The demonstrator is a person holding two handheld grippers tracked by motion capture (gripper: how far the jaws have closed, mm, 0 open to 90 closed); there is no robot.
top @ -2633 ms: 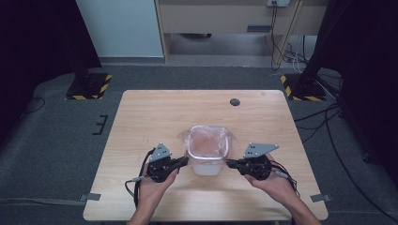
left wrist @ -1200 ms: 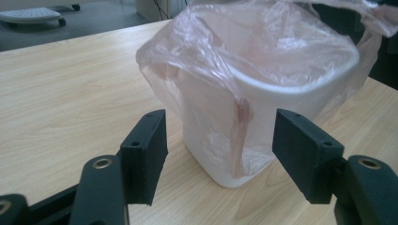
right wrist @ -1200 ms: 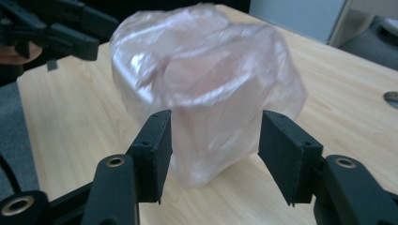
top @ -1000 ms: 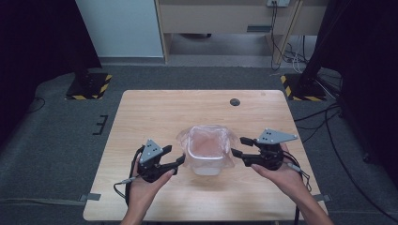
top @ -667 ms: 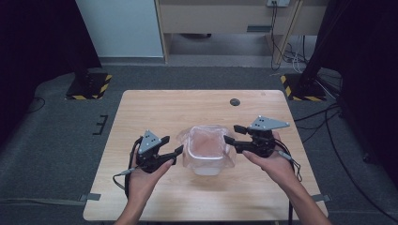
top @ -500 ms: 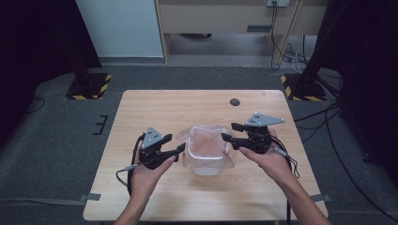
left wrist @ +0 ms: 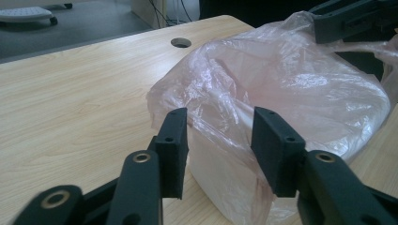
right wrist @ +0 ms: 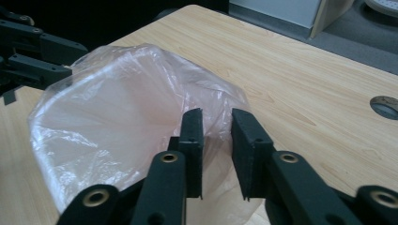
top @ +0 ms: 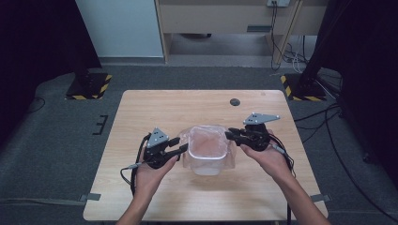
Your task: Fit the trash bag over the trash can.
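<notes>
- Pale wood makes up the table [top: 155,112], which stands on dark grey carpet with cabinets at the far side and black-and-yellow striped bases at the far left and far right.
- Left gripper [top: 180,148]: its jaws stand apart, as the left gripper view shows [left wrist: 220,157], and point at the left flank of the bag; film lies between the two pads, but nothing is pinched.
- Right gripper [top: 231,135]: its jaws are parted too, by a narrower gap in the right gripper view [right wrist: 217,150], with the bag's loose far-right edge just in front of them and perhaps between them; I cannot tell whether either pad touches the film.
- Plastic bag [top: 206,140]: thin, pinkish and see-through, it lines a white bin [top: 207,166] that stands a little near of the table's centre, between the two grippers. The mouth is open and its edge is draped outward over the rim on all the sides that show.
- Done, as I judge it: the liner sits in the bin and is spread over the rim.
- Left: the folds on the left flank are slack and crumpled, and the right edge stands up loosely, so each side wants a grip and a tug down to seat the film snugly.
- Farther out, a round cable hole [top: 234,101] sits near the far edge, well apart from the work.
</notes>
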